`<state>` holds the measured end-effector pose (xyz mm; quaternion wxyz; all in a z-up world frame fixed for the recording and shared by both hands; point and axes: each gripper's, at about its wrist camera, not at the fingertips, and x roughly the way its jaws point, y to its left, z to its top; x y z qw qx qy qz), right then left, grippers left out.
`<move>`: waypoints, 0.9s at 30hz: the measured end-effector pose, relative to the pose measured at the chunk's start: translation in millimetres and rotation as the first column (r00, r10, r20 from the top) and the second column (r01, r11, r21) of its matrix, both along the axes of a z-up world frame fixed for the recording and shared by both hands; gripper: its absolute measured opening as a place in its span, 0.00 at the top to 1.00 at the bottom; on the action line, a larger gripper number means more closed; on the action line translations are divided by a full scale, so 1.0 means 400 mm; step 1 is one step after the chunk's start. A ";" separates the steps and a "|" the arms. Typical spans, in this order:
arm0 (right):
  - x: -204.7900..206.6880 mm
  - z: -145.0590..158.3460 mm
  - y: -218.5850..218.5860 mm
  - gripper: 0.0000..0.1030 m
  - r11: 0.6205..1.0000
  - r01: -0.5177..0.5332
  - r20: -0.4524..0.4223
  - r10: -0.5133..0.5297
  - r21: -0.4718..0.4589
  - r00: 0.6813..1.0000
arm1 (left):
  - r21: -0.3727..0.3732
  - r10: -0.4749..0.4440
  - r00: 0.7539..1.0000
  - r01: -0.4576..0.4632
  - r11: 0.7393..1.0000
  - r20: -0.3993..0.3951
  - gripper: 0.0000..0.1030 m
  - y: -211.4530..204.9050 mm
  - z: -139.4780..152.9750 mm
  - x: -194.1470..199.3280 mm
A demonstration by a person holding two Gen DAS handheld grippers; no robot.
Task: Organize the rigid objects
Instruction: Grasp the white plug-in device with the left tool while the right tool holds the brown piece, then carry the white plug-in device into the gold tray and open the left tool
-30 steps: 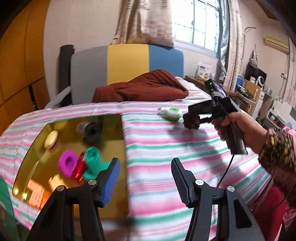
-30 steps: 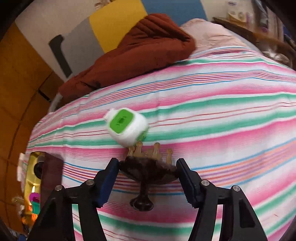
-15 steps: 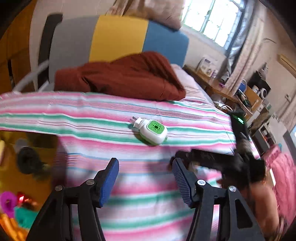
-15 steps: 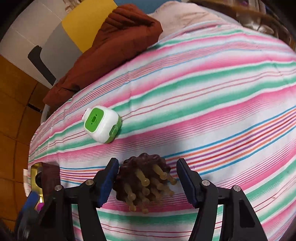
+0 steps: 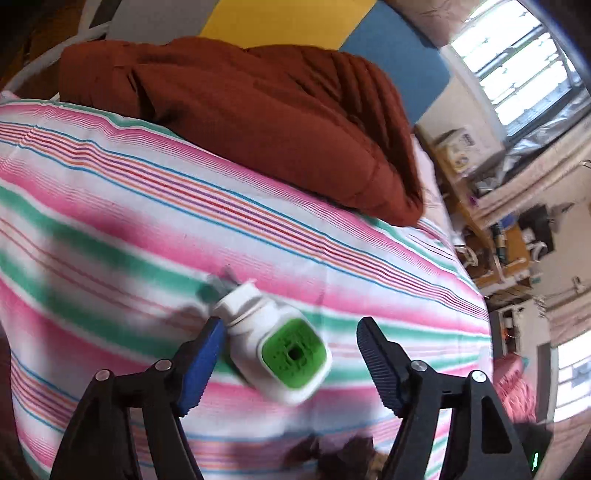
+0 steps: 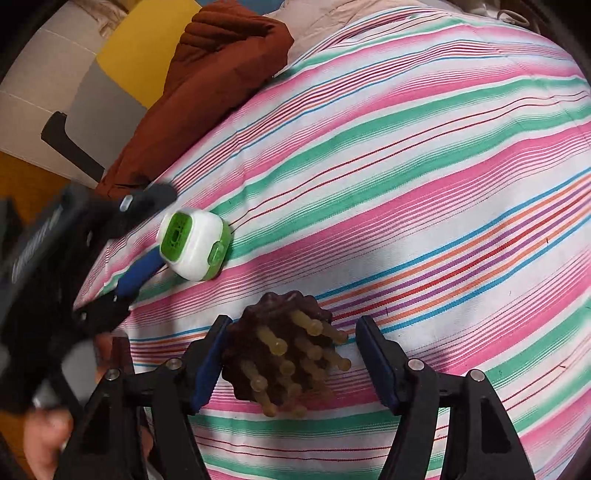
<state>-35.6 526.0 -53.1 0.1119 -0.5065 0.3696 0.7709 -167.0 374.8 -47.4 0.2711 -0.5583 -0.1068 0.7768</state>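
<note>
Left wrist view: on the striped bed (image 5: 110, 206), the left tool (image 5: 291, 354) spreads wide around the white-and-green plug-in (image 5: 275, 350); next it must close squarely. The right tool (image 6: 291, 363), opening, straddles the brown massage brush (image 6: 284, 354), ungripped.

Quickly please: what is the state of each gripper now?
Left gripper: opening, around the white-green device, not gripping.
Right gripper: opening, around the brown massage brush, not gripping.

Below me spreads a striped bedsheet (image 5: 332, 229); a rust-brown quilt (image 5: 258, 110) lies at its head, against the grey-yellow-blue headboard (image 5: 280, 18). Beside the headboard a bright window (image 5: 517, 55).
</note>
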 end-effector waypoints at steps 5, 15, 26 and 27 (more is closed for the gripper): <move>-0.001 0.002 -0.014 0.31 1.000 -0.011 0.008 0.011 0.021 1.000 | -0.202 -0.103 0.994 0.095 0.975 -0.033 0.38 0.067 -0.032 0.005; 0.018 0.005 -0.015 0.28 1.000 0.007 -0.013 -0.008 -0.012 1.000 | -0.091 -0.100 0.988 0.090 0.992 -0.116 0.47 -0.145 -0.021 0.084; 0.024 0.014 -0.003 0.18 0.998 -0.005 -0.057 0.001 -0.063 0.998 | -0.043 -0.092 0.980 0.086 0.995 -0.179 0.48 -0.304 -0.025 0.323; 0.027 0.022 -0.006 0.18 0.999 -0.008 -0.063 0.005 -0.050 0.998 | -0.040 -0.096 0.977 0.090 0.995 -0.188 0.48 -0.319 -0.023 0.349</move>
